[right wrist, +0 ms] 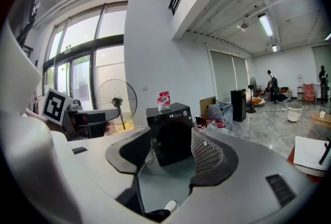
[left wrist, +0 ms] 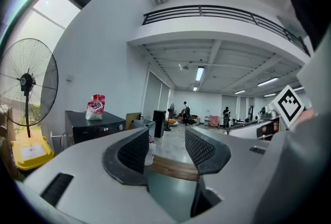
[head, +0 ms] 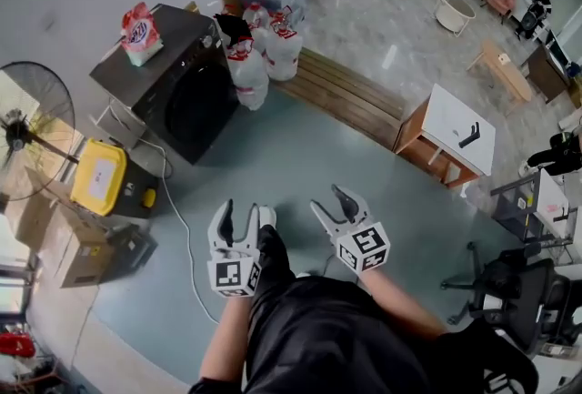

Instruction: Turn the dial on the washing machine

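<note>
Jaws released and empty on both your left gripper [head: 241, 215] and right gripper [head: 332, 198]. The washing machine [head: 173, 78] stands well ahead; a careless reach for the dial could topple the bag [head: 139, 33] on top.

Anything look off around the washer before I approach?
Nothing damaged or spilled. A red-and-white pouch sits on top of the washing machine, filled bags crowd its side, and a white cable trails across the floor.

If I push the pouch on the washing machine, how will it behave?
The pouch looks soft and upright on a narrow base, so it probably tips easily. It likely slides on the smooth top of the washing machine.
</note>
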{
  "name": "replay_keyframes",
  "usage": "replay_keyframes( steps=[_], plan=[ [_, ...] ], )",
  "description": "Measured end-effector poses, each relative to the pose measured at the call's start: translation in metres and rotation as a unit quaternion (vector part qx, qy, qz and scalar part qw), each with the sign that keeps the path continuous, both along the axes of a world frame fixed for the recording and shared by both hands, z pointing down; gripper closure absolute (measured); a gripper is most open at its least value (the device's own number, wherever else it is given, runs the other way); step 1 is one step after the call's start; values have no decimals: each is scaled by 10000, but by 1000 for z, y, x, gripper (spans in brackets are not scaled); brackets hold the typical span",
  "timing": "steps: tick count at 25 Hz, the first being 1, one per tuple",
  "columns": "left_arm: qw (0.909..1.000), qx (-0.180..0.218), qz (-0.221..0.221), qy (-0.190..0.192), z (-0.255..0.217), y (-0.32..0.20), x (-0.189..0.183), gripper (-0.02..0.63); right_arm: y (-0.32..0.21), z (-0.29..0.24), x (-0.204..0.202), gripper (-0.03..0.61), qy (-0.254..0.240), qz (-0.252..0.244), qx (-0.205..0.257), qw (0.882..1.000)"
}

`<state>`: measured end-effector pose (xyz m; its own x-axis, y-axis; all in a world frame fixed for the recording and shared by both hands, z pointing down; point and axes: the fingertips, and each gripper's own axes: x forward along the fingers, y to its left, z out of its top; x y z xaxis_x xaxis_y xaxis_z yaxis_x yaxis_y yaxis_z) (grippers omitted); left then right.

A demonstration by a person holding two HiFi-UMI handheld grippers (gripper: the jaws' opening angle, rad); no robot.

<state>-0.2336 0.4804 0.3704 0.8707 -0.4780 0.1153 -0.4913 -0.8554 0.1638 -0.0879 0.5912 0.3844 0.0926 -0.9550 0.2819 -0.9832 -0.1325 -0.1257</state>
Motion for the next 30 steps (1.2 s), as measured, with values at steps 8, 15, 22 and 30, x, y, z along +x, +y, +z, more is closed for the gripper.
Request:
replay_keyframes(
  steps=[8,15,22,30],
  plan=[
    [9997,-147,195,22,13,-107,52,418,-115,11,40,360,127,-256,-310,9991],
    [9993,-219,307,-23,13,-202,85,417,-213,-1,61,360,92,-337,-345,9988],
    [9992,-241,303,49,13,-273,103,417,-287,-7,77,360,224,-387,-342,9984],
    [9994,-181,138,259,5,-340,108,417,-362,-15,95,360,121,-385,-266,9988]
  ],
)
